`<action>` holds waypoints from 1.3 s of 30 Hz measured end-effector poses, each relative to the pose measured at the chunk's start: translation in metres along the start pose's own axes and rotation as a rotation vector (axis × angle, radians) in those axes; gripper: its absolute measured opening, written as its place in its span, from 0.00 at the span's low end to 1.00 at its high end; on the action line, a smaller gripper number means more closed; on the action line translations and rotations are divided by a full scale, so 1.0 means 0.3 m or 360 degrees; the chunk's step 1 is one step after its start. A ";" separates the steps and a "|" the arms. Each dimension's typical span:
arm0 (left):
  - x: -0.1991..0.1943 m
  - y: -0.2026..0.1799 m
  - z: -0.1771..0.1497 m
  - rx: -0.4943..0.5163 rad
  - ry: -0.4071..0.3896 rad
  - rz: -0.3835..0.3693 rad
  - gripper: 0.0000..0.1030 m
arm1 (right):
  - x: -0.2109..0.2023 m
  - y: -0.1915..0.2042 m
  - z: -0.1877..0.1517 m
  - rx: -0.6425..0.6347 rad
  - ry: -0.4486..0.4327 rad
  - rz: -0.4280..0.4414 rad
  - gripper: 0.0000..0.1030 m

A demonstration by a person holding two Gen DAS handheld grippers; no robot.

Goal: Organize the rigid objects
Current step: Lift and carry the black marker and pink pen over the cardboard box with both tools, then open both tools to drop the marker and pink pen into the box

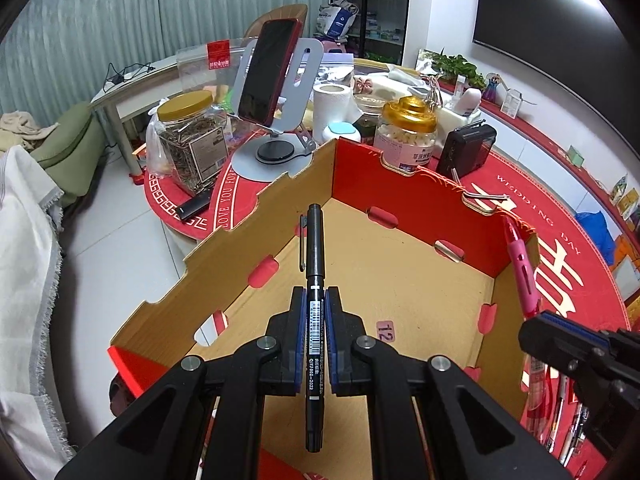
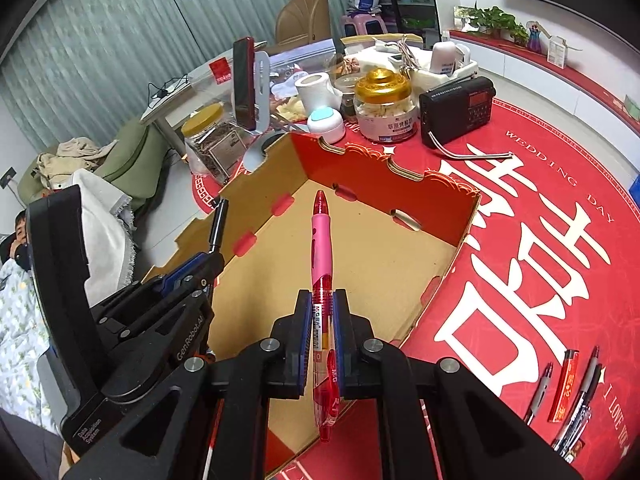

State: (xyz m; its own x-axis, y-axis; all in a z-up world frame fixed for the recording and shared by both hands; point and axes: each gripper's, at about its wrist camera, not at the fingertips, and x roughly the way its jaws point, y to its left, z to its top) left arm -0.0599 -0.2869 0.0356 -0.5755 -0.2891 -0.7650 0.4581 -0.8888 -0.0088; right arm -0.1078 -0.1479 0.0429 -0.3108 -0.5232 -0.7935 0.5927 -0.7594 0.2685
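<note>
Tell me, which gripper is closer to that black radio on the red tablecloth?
Right. The right gripper, shut on a pink pen, hangs over the box side nearer the black radio. The left gripper, holding a black marker, is over the far side.

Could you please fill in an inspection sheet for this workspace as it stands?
Surface: round table with red cloth.
Job's things: empty cardboard box; black marker; pink pen; more pens lying on the cloth.
Clutter: phone on stand, seed jar, gold-lidded jar, radio, paper roll.
Grippers: left gripper shut on the marker; right gripper shut on the pen; both over the box.
Cables: charger lead on side desk.
Surroundings: curtain, chair, shelves.
</note>
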 end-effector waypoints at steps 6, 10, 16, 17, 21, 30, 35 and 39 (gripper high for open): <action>0.043 -0.004 0.016 0.0007 0.0031 0.0009 0.09 | 0.037 -0.024 0.021 0.0025 0.0008 0.0009 0.11; 0.061 -0.010 0.021 0.0018 0.0043 0.0014 0.09 | 0.059 -0.024 0.024 0.0032 0.0023 0.0016 0.11; 0.088 -0.015 0.027 0.0026 0.0065 0.0026 0.09 | 0.085 -0.024 0.033 0.0042 0.0033 0.0019 0.11; 0.093 -0.015 0.029 0.0028 0.0071 0.0028 0.09 | 0.088 -0.024 0.036 0.0043 0.0034 0.0019 0.11; 0.114 -0.019 0.029 0.0040 0.0096 0.0040 0.09 | 0.104 -0.029 0.043 0.0053 0.0037 0.0013 0.11; 0.189 -0.056 0.029 0.0142 0.0293 0.0033 0.09 | 0.189 -0.053 0.035 0.0068 0.0101 -0.0053 0.11; 0.239 -0.090 0.018 0.0257 0.0474 0.0064 0.43 | 0.205 -0.071 0.027 0.0063 0.0096 -0.0102 0.11; 0.216 -0.114 0.017 0.0302 0.0408 0.0092 0.83 | 0.165 -0.068 0.030 0.0059 0.0045 -0.0070 0.59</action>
State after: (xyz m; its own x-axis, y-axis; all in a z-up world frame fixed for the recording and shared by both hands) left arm -0.1164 -0.2772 -0.0105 -0.3518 -0.2633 -0.8983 0.3364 -0.9311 0.1411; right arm -0.1419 -0.1618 0.0031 -0.3146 -0.4783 -0.8199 0.5510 -0.7954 0.2526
